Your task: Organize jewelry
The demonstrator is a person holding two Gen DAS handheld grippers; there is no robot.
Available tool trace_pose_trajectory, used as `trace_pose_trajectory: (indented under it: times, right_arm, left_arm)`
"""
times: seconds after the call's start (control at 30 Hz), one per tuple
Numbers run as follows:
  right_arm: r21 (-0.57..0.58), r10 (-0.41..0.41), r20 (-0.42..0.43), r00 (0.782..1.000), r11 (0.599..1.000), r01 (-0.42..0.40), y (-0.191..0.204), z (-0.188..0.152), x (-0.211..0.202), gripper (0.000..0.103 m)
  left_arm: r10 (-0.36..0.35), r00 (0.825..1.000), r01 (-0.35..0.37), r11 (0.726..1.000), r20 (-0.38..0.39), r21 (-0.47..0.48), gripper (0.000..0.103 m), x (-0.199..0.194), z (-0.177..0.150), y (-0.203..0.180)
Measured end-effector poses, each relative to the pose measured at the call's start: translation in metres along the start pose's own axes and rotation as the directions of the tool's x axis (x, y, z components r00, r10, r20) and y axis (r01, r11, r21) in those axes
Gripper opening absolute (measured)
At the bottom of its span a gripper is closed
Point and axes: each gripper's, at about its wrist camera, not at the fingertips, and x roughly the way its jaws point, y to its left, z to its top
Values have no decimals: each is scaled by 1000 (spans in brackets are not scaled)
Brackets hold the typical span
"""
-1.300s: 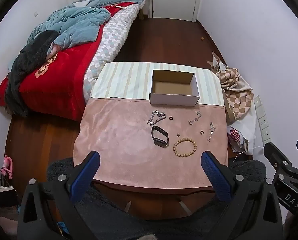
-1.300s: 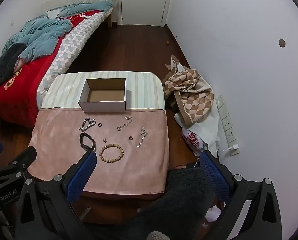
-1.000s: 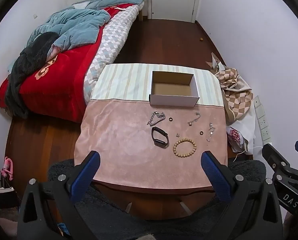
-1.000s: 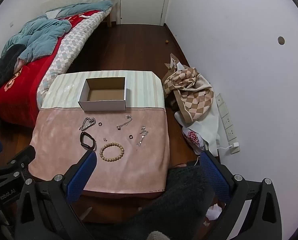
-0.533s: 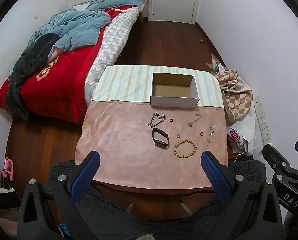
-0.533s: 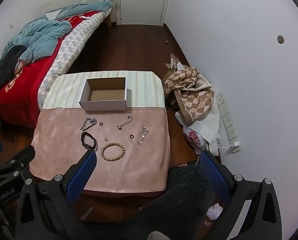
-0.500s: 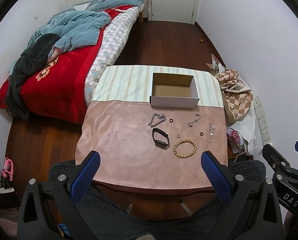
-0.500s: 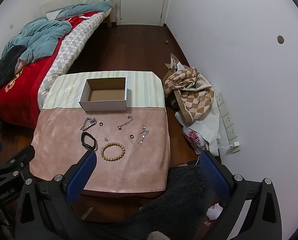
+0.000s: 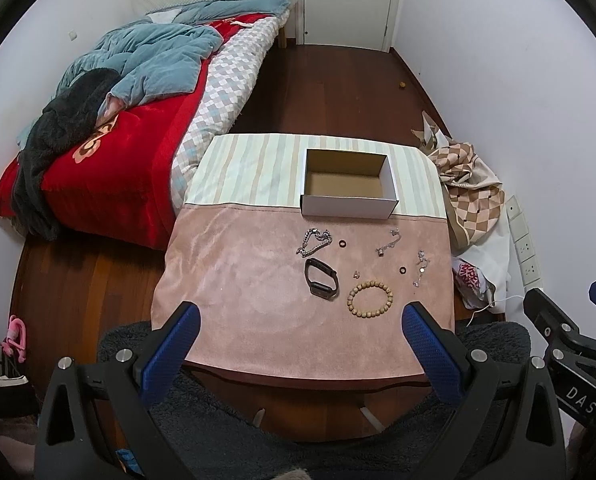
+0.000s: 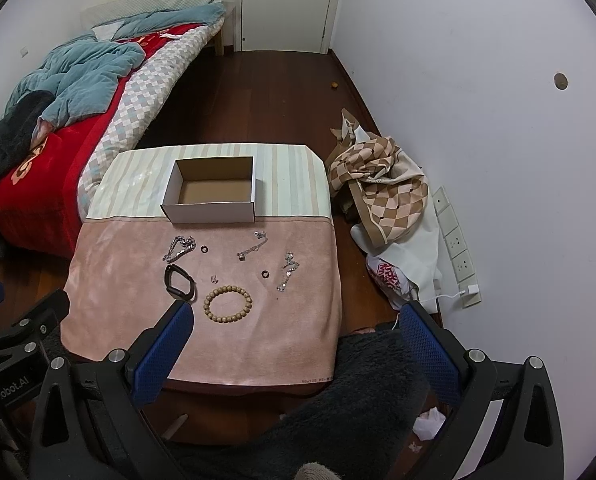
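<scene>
**Both grippers hanging back, jewelry waiting on the pink cloth**

Hovering high and short of the table: left gripper (image 9: 298, 328) spread wide, holding nothing; right gripper (image 10: 293, 324) likewise wide and holding nothing.

Lying loose on the pink cloth (image 9: 233, 280), near side of the open cardboard box (image 9: 348, 182): wooden bead bracelet (image 9: 370, 300) nearest, black band (image 9: 321, 284) just left of it, silver chain bracelet (image 9: 314, 242) farther left, two small dark rings (image 9: 342, 243) (image 9: 402, 270), thin chain (image 9: 388, 242), dangling silver piece (image 9: 420, 266) at right, tiny stud (image 9: 355, 274). Box apparently empty, resting on the striped cloth (image 9: 249, 172).

Judging the step as approach. Advisable: starting with the bead bracelet, coming down steeply, pinching one side of the loop, avoiding bunching the cloth. Leaving thin chains and rings for slower, narrower closing.

Left view showing a pink item on the floor at far left and the right gripper's body at the right edge. Right view showing a hole in the wall, the full outlet strip (image 10: 456, 244), checkered fabric (image 10: 382, 184), and the left gripper at its left edge.
</scene>
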Motion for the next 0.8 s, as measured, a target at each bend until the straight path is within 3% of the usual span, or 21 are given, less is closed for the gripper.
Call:
trace_pose_trajectory:
  times: [0.8]
  right_arm:
    - [9,-7,21,1000,1000,7,-7,0,-6,103]
  left_arm:
    - [2,1000,-2,1000,6,3,103,-4,0,-2]
